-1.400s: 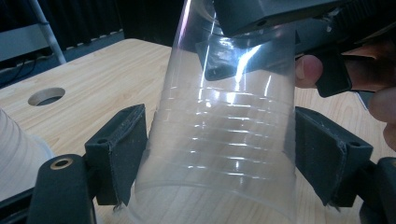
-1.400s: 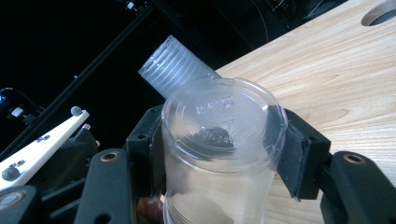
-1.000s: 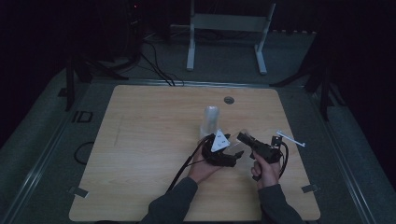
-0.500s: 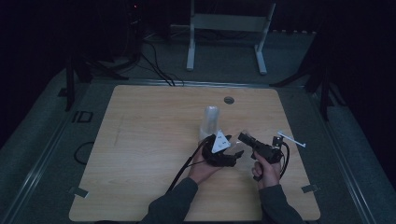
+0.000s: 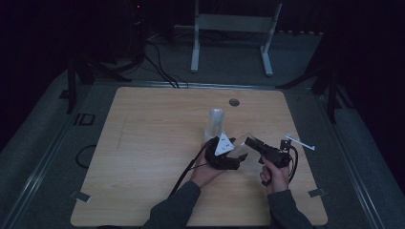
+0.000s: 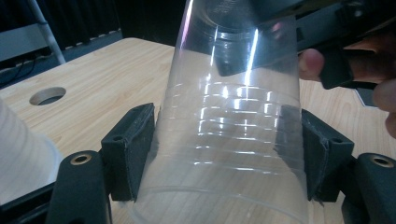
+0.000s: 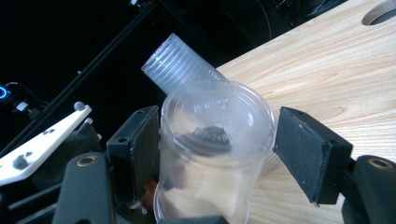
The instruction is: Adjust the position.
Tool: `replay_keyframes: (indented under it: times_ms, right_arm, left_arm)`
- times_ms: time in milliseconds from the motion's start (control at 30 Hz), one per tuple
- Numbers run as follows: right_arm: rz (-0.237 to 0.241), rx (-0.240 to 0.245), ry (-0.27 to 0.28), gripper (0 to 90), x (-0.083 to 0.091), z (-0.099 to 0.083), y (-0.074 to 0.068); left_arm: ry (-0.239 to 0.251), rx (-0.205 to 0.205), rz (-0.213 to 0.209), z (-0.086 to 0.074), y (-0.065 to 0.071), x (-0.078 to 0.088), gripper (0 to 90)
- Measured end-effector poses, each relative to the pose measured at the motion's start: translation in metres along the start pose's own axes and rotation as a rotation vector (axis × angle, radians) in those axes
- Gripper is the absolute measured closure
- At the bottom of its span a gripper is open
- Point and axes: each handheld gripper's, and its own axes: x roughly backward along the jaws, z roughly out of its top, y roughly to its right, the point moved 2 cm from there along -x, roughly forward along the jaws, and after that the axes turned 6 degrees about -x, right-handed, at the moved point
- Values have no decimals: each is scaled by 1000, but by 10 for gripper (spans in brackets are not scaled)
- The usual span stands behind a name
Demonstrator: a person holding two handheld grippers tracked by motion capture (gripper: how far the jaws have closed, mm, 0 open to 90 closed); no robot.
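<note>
A clear plastic cup (image 6: pixel 233 140) lies tilted between my two grippers above the table (image 5: pixel 143 143). My left gripper (image 6: pixel 226 151) has just been closing, and its pads (image 6: pixel 135 149) now press on the cup's two sides near the wide rim. My right gripper (image 7: pixel 219 144) has just been opening around the cup's base (image 7: pixel 217 116); its right pad (image 7: pixel 303 149) stands clear of the wall. In the high view the left gripper (image 5: pixel 238 156) and right gripper (image 5: pixel 251 142) meet at the cup (image 5: pixel 244 145). A stack of clear cups (image 5: pixel 215 121) stands just behind.
A round hole (image 5: pixel 234 102) sits in the table near its far edge. A small white piece (image 5: pixel 300 141) lies to the right of my right hand. A grey metal stand (image 5: pixel 234 24) and cables are on the floor beyond the table.
Both hands keep their place with the cup between the grippers. The high view is too small to show the jaws shifting.
</note>
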Motion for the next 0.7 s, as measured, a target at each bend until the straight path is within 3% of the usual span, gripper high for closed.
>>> replay_keyframes:
  times_ms: [700]
  right_arm:
    - [3,56,-40,306,8,1,-2]
  left_arm:
    - [-16,5,23,-1,-14,10,295]
